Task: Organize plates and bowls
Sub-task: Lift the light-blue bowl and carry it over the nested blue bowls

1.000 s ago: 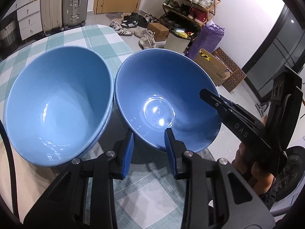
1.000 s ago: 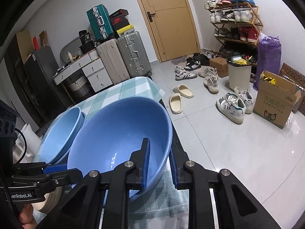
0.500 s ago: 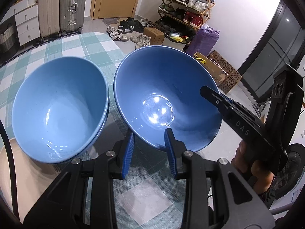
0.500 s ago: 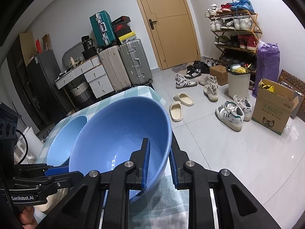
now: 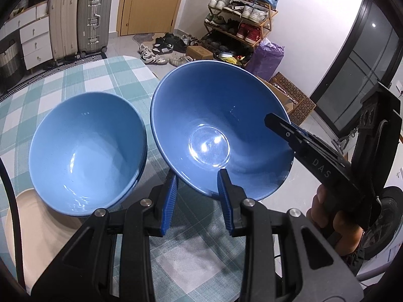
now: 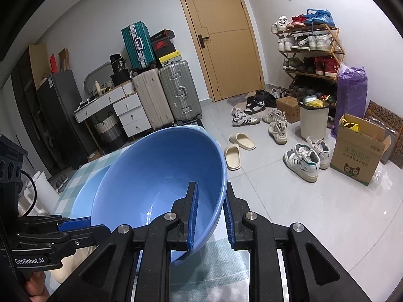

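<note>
A: What has changed in the last second?

B: The darker blue bowl (image 5: 219, 136) has come up off the checked surface (image 5: 108, 80). Both hand-held grippers carry it: the right hand-held gripper (image 6: 210, 214) is clamped tight on its near rim, one pad inside and one outside, and the left hand-held gripper (image 5: 197, 196) is closed on the rim at another side.

A: And the other bowl?

B: The lighter blue bowl (image 5: 85, 156) sits on the surface, just left of the lifted one, partly over a cream plate (image 5: 32, 226). It looks smaller in the left wrist view than a second ago, which fits the grippers having risen away from it. A second rim seems to show under it, so it may already be a stack, though I can't be sure.

A: What does that mean for the task?

B: I'd judge the lifted bowl is clear to be moved across and nested into the lighter one. It hangs tilted, so the grip on the rim must hold.
</note>
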{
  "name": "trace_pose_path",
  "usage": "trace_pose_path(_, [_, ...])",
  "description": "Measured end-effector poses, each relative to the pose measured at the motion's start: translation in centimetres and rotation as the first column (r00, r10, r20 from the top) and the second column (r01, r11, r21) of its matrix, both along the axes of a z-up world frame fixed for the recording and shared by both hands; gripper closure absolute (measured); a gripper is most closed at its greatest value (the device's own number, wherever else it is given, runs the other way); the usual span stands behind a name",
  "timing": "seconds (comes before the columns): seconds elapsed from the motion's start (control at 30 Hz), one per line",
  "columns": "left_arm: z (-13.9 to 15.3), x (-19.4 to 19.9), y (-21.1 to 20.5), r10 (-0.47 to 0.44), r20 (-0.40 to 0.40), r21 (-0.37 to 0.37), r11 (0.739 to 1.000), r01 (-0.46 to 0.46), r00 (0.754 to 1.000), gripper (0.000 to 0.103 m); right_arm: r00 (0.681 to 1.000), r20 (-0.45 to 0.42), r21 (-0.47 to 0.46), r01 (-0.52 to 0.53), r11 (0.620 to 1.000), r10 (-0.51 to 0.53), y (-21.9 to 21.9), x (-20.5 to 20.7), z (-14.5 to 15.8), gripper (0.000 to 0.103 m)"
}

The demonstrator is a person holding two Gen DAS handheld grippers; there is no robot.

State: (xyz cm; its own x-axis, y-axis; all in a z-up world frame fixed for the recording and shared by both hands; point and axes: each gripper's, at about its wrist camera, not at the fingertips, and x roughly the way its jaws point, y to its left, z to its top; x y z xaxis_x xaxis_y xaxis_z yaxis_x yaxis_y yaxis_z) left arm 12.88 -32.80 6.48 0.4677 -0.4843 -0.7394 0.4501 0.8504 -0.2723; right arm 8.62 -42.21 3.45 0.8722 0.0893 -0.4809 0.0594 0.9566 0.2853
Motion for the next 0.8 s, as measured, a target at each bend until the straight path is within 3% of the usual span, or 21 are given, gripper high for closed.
trace_pose_path(0.8, [4.9,-2.8,3.1,0.021,0.060,-0.050,0.999,-0.018,0.998,0.074,0.998,0.051,-0.064,-0.021,0.998,0.024,3.1,-1.9,5.1,0.082])
